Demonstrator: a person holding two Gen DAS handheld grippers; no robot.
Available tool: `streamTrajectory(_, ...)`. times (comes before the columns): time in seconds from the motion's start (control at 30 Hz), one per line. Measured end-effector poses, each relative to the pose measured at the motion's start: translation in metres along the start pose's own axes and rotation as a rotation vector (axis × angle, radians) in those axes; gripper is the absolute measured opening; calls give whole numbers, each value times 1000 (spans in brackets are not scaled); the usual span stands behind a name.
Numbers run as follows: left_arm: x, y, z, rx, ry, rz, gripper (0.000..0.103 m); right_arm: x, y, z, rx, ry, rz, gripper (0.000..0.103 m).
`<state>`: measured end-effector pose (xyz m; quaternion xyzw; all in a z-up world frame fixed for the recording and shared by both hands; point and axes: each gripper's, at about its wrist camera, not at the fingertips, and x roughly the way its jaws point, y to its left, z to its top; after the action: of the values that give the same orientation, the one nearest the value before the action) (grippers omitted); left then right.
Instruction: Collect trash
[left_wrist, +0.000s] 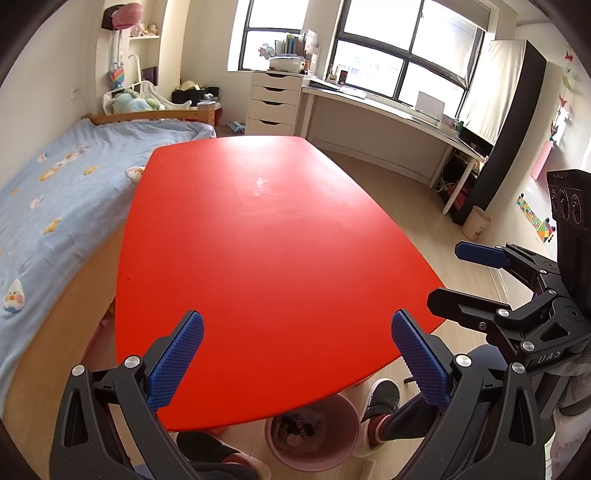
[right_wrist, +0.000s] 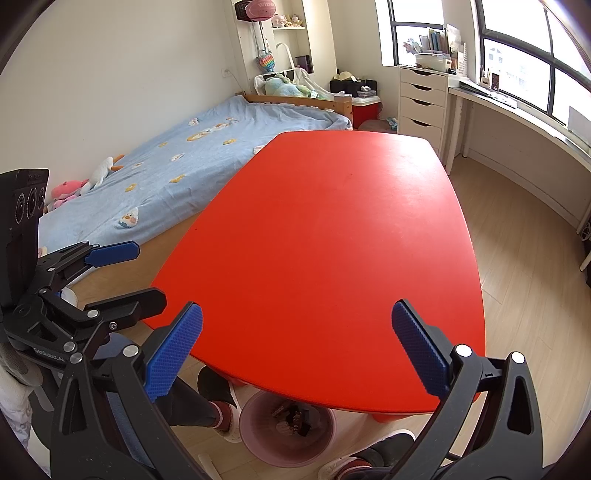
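Observation:
A pink trash bin (left_wrist: 317, 459) stands on the floor under the near edge of the red table (left_wrist: 266, 240); dark wrappers and scraps lie inside it. The right wrist view shows the same bin (right_wrist: 288, 458) below the table (right_wrist: 332, 240). Nothing lies on the tabletop in either view. My left gripper (left_wrist: 297, 321) hovers open over the table's near edge with nothing between its blue pads. My right gripper (right_wrist: 297, 310) is likewise open and holds nothing. Each shows in the other's view: the right gripper (left_wrist: 448, 277) off the table's right corner, the left gripper (right_wrist: 147, 273) off its left corner.
A person's shoes (left_wrist: 380, 406) rest on the wooden floor beside the bin. A low bed with a blue cover (left_wrist: 55, 184) runs along the table's left side. A white drawer unit (left_wrist: 273, 99) and a long desk (left_wrist: 388, 110) stand under the windows, a cream bin (left_wrist: 476, 221) to the right.

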<state>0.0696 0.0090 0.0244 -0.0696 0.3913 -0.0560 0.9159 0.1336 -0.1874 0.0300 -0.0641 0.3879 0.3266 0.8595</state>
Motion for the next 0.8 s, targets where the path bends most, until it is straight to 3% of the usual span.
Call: streamTrajectory(0.8, 2, -3, 1, 10, 0, 10, 97, -2, -6, -2, -3, -2, -5, 100)
